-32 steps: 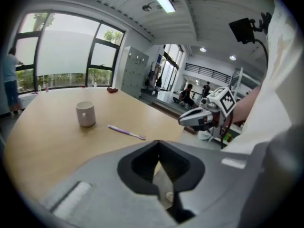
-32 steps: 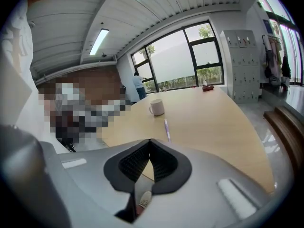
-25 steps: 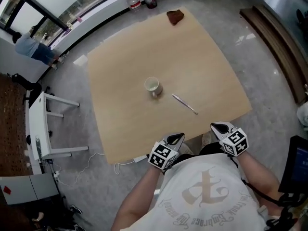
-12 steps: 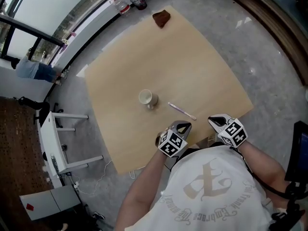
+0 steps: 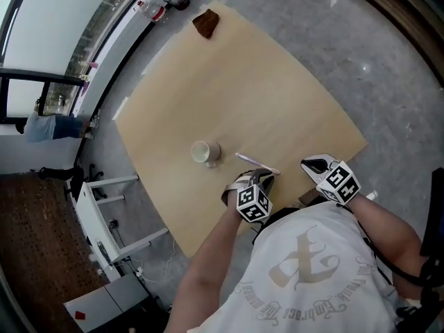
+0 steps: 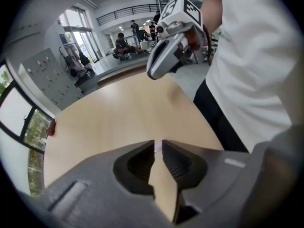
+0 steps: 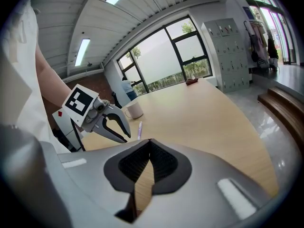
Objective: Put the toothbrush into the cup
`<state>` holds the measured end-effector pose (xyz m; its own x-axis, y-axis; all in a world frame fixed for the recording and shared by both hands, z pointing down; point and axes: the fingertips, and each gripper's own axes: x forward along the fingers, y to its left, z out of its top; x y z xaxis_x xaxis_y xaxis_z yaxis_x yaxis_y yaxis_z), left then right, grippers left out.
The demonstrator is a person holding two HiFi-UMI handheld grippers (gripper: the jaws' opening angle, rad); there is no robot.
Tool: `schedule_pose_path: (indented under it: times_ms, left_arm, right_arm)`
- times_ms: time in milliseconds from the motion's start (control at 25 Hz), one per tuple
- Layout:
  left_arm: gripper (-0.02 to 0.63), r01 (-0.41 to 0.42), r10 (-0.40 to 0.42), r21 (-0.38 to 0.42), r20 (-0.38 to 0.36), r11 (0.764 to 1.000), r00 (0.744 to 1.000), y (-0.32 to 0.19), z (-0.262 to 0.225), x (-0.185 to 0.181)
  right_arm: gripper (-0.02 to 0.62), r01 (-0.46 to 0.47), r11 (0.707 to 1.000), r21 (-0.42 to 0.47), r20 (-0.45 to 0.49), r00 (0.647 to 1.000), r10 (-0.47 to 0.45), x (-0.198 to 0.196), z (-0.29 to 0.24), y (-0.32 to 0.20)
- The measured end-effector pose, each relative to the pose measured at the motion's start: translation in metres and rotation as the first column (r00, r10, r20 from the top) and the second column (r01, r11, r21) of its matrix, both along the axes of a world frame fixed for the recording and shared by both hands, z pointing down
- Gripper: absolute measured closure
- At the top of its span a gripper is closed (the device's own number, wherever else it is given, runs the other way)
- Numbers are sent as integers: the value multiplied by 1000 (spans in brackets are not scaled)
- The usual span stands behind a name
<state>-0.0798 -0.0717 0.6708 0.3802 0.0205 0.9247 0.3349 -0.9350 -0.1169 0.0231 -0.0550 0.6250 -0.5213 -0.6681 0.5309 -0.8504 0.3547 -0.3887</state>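
Reaching for the pickup, I've my left gripper's (image 6: pixel 158 146) jaws just eased slightly apart, empty, with the toothbrush (image 5: pixel 254 162) flat on the desk (image 5: pixel 243 82) just past their tips, the cup (image 5: pixel 203 152) further off and the right gripper's (image 5: pixel 316 165) jaws together; next I'd straddle the handle and close.

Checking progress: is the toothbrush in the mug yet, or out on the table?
Out. The toothbrush lies flat on the table beside the upright white mug, apart from it.
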Motion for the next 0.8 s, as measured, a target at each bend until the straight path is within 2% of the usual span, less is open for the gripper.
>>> schedule_pose_path:
  times_ms: [160,280,360,520,720,800]
  left_arm:
    - [511,-81,76,54,98,995,992,-19,13,-8]
    - [482,-151,135,86,163,985,977,-36,23,-15]
    - [482,-227,204,88,217,970,955,-40,29,-20]
    - [483,-388,349,72,308,919,885,-39,41,-26]
    - [483,-472,421,69,352,879,836,-40,48,-28]
    - [504,-494,444,60,357,867,822,-39,50,-27]
  right_arm:
    - [583,-14,1000,-16,11,1000,14,5,4,2]
    - [583,-33,999,-29,6,999,33,5,10,5]
    - [583,-58,998,-39,5,998,58,4,10,8]
    - [583,-111,993,-48,-7,994,110,6,10,16]
    - [583,-189,980,-62,-4,982,189,15,13,29]
    - [583,-229,971,-72,-6,973,229,23,14,36]
